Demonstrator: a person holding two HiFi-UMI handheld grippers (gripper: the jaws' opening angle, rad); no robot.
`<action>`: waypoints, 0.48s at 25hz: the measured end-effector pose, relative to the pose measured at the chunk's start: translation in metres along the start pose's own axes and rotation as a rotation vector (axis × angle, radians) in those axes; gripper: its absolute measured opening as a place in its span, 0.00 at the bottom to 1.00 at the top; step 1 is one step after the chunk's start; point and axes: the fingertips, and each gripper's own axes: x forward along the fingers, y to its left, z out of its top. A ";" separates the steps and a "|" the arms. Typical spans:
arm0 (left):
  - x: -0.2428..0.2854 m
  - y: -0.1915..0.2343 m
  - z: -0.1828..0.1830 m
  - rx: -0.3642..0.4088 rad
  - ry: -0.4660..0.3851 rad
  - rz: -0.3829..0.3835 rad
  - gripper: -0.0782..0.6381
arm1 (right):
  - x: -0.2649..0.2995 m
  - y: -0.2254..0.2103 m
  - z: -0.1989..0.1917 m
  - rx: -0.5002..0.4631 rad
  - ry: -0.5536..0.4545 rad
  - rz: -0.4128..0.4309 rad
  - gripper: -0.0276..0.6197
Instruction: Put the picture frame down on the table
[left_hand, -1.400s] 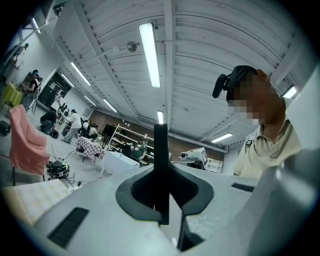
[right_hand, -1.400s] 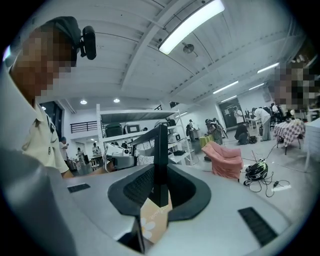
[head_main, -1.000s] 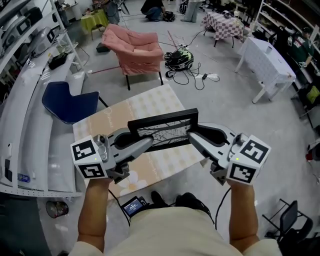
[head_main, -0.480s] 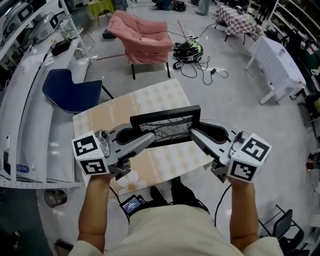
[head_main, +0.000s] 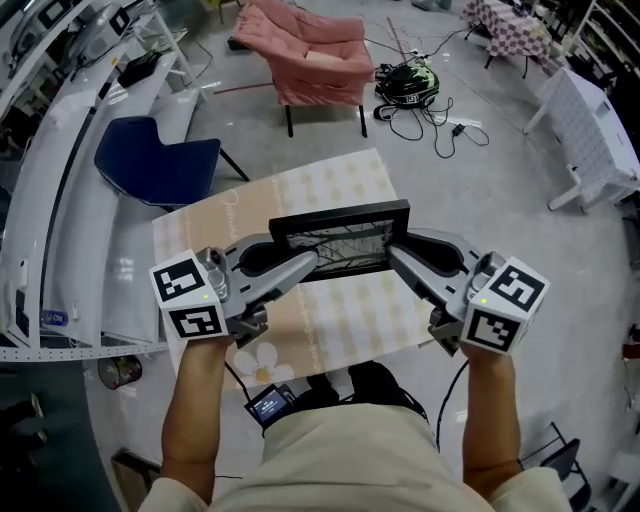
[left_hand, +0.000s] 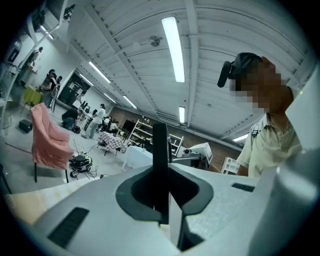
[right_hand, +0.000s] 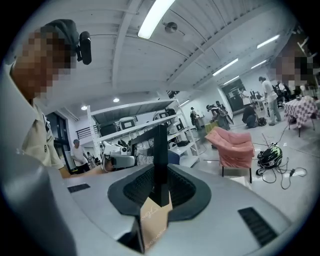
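My L tongs (head_main: 308, 262): clamped on picture frame (head_main: 340, 238), left end
My R tongs (head_main: 397, 258): clamped on its right end
Frame: held btw both, over counter (head_main: 330, 322)

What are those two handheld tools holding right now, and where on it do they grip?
One black picture frame, shared between them. The left tool clamps its left side edge; the right tool clamps its right side edge.

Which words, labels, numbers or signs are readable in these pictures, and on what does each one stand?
Nothing can be read for certain.
Cursive print on the tablecloth: too blurred to read.
Small lit screen under the table edge: too small.
Blue label at the far left: too small.
Marker cubes: square patterns only, no letters.
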 end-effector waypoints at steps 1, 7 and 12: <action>0.003 0.008 -0.001 -0.005 0.002 0.008 0.18 | 0.004 -0.007 -0.001 0.005 0.005 0.005 0.16; 0.007 0.049 -0.014 -0.028 0.020 0.052 0.18 | 0.031 -0.039 -0.014 0.022 0.039 0.029 0.16; 0.027 0.084 -0.029 -0.042 0.039 0.105 0.18 | 0.043 -0.077 -0.028 0.041 0.067 0.048 0.16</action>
